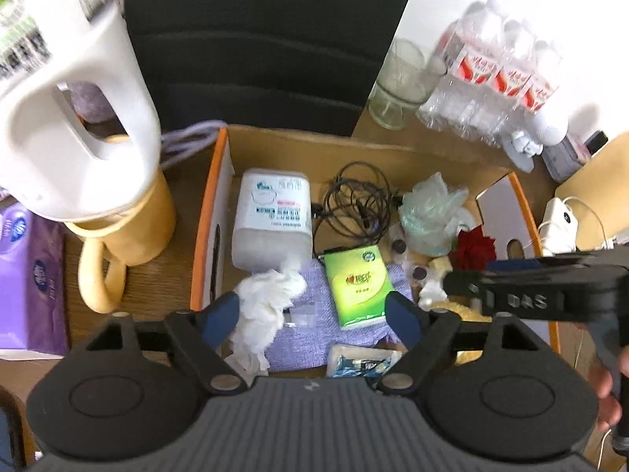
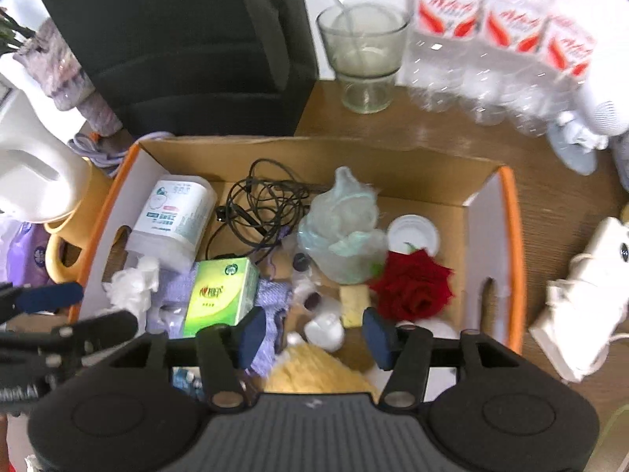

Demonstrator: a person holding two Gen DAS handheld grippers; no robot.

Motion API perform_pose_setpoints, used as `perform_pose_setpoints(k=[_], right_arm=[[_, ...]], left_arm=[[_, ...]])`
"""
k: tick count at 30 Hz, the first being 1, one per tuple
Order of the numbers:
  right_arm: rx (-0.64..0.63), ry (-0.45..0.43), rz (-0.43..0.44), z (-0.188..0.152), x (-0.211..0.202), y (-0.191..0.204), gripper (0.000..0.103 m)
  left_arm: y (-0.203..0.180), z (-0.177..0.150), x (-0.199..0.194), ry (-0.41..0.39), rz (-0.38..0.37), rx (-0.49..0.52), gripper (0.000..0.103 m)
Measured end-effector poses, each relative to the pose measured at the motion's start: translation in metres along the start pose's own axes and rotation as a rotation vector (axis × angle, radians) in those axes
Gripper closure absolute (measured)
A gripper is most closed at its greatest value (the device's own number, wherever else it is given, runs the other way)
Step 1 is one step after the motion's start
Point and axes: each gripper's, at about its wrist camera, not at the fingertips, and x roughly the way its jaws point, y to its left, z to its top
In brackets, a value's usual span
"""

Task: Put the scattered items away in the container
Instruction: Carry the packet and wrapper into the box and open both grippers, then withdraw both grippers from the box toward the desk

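An orange-rimmed cardboard box (image 1: 212, 212) (image 2: 511, 244) on the wooden table holds a white wipes canister (image 1: 271, 220) (image 2: 173, 216), a tangled black cable (image 1: 355, 200) (image 2: 263, 204), a green tissue pack (image 1: 357, 287) (image 2: 222, 295), a red rose (image 1: 473, 249) (image 2: 412, 287), a pale green plastic bag (image 1: 432, 208) (image 2: 342, 232), a purple cloth (image 1: 302, 334) (image 2: 271, 295) and crumpled white tissue (image 1: 267, 303) (image 2: 131, 287). My left gripper (image 1: 312, 314) hangs open over the cloth and tissue, gripping nothing. My right gripper (image 2: 316, 334) is open above small white pieces (image 2: 324, 328) near the box's front.
A white handled jug (image 1: 67, 98) rests on a yellow mug (image 1: 129, 228) left of the box, beside a purple tissue pack (image 1: 27, 275). Behind the box stand a glass cup (image 2: 363, 51) and wrapped water bottles (image 2: 491, 39). A white charger (image 2: 582, 295) lies to the right.
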Motion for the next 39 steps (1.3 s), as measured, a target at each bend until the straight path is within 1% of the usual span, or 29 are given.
perform_pose_setpoints(k=[1,7,10,11,12,15,17,18,20,22,25,26,27,31,33,34,35,36,37,38,39], right_arm=[[0.000,-0.006,-0.003,-0.001,-0.006,-0.001,0.049],[0.005,-0.063,-0.023,-0.014,-0.052,-0.010,0.046],[-0.002,-0.093,-0.021,-0.022,-0.071,-0.009,0.045],[-0.006,-0.104,-0.021,-0.026,-0.078,-0.008,0.043],[-0.008,-0.112,-0.023,-0.028,-0.081,-0.005,0.041],[-0.012,-0.131,-0.018,-0.037,-0.091,-0.002,0.041],[-0.012,-0.152,-0.017,-0.045,-0.093,-0.001,0.041],[-0.017,-0.164,-0.018,-0.049,-0.092,0.000,0.039],[-0.035,-0.181,-0.040,-0.057,-0.088,0.002,0.036],[-0.049,-0.212,-0.068,-0.063,-0.086,0.003,0.036],[-0.042,-0.321,-0.076,-0.078,-0.092,0.003,0.034],[-0.039,-0.362,-0.065,-0.087,-0.093,0.004,0.031],[-0.040,-0.395,-0.058,-0.094,-0.093,0.004,0.031],[-0.064,-0.551,-0.060,-0.136,-0.088,0.007,0.031],[-0.053,-0.589,-0.071,-0.165,-0.087,0.005,0.031],[-0.036,-0.615,-0.066,-0.185,-0.090,0.002,0.031],[-0.023,-0.659,-0.050,-0.211,-0.093,-0.003,0.028],[0.000,-0.703,-0.043,-0.238,-0.095,-0.008,0.022],[0.015,-0.732,-0.045,-0.262,-0.094,-0.013,0.020],[0.013,-0.742,-0.052,-0.284,-0.091,-0.017,0.019],[0.013,-0.737,-0.062,-0.298,-0.088,-0.021,0.019]], left_arm=[[-0.001,-0.002,-0.005,-0.011,0.006,-0.005,0.016],[-0.010,-0.010,-0.037,-0.051,0.015,-0.007,0.015],[-0.015,-0.014,-0.057,-0.086,0.010,0.000,0.011],[-0.017,-0.017,-0.064,-0.099,0.011,0.003,0.009],[-0.019,-0.019,-0.068,-0.107,0.011,0.008,0.008],[-0.024,-0.026,-0.073,-0.117,0.007,0.006,0.008],[-0.026,-0.032,-0.073,-0.134,0.021,0.016,0.008],[-0.028,-0.037,-0.072,-0.153,0.036,0.024,0.008],[-0.029,-0.046,-0.071,-0.217,0.071,0.041,0.008],[-0.032,-0.056,-0.074,-0.308,0.109,0.067,0.008],[-0.029,-0.076,-0.076,-0.447,0.122,0.049,0.004],[-0.028,-0.085,-0.074,-0.493,0.115,0.038,0.004],[-0.026,-0.094,-0.072,-0.525,0.105,0.030,0.004],[-0.026,-0.129,-0.061,-0.617,0.074,0.020,0.004],[-0.025,-0.155,-0.061,-0.671,0.088,0.046,0.004],[-0.024,-0.173,-0.063,-0.698,0.092,0.060,0.004],[-0.021,-0.189,-0.065,-0.714,0.086,0.073,0.003],[-0.018,-0.211,-0.066,-0.735,0.081,0.090,0.003],[-0.016,-0.230,-0.066,-0.753,0.081,0.109,0.002],[-0.015,-0.249,-0.066,-0.771,0.091,0.134,0.002],[-0.015,-0.266,-0.065,-0.784,0.116,0.160,0.002]])
